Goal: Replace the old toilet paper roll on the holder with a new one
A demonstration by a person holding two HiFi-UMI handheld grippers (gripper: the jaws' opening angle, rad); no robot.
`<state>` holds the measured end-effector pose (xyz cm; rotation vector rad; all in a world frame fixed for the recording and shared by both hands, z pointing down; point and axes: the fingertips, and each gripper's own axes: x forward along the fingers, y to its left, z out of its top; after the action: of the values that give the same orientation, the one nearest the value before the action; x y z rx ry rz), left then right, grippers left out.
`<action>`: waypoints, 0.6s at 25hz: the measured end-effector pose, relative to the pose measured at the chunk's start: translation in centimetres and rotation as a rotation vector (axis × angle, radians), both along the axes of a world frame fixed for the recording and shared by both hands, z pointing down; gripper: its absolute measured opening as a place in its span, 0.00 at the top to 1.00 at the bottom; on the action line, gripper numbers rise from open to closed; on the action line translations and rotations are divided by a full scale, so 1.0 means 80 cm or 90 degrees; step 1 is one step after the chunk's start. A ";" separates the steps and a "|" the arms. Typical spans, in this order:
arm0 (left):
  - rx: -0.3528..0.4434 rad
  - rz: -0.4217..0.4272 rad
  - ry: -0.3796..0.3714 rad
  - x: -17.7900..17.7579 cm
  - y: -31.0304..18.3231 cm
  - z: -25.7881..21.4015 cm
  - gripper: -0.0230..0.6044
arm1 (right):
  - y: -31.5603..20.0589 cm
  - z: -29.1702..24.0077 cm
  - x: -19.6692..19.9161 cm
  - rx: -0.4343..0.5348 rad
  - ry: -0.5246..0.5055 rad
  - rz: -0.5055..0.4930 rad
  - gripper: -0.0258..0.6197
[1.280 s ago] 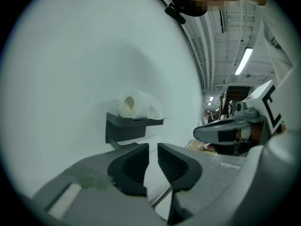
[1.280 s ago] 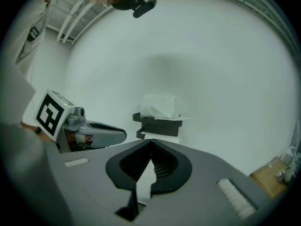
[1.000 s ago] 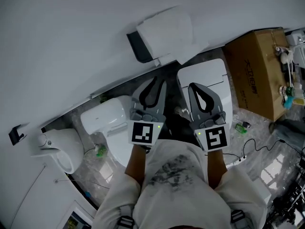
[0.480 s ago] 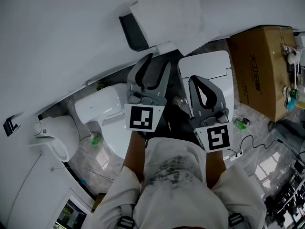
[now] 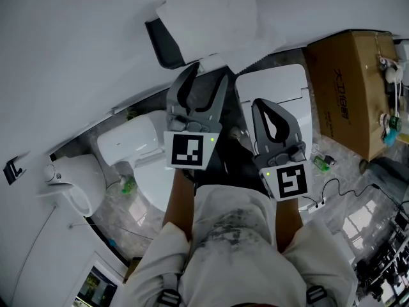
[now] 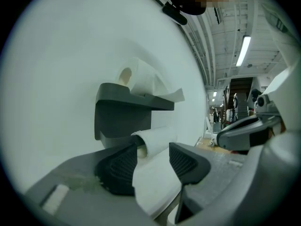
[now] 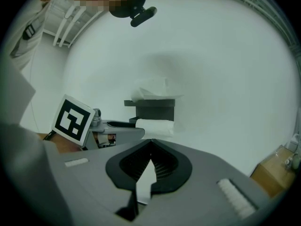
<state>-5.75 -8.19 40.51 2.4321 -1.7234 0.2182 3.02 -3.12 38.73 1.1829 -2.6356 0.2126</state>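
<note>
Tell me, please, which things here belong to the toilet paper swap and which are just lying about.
Job in hand: wall holder; thin roll hanging in it; spare roll on top.
Lying about: cardboard box; toilets.

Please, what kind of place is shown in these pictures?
Probably a mock bathroom inside a workshop hall: a dark grey wall-mounted paper holder, several white ceramic toilets side by side on the floor, and a brown cardboard box beside them.
</note>
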 end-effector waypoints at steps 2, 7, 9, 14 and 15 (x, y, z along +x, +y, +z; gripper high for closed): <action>-0.001 -0.003 0.002 0.001 -0.003 0.000 0.63 | -0.002 -0.002 -0.001 0.003 -0.003 -0.002 0.96; 0.001 -0.010 -0.002 0.001 -0.006 0.002 0.63 | -0.008 -0.004 -0.001 0.008 -0.012 -0.002 0.96; -0.001 -0.007 -0.004 0.002 -0.006 0.002 0.63 | -0.008 -0.004 0.000 0.008 -0.012 -0.002 0.96; -0.008 0.000 0.000 0.006 -0.008 0.004 0.63 | -0.011 -0.001 0.001 0.003 -0.011 -0.001 0.96; -0.006 -0.004 0.001 0.005 -0.009 0.004 0.64 | -0.011 -0.001 0.002 0.004 -0.011 -0.001 0.96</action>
<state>-5.35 -8.92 40.80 2.4189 -1.7261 0.2220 3.14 -4.02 38.68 1.1862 -2.6542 0.2167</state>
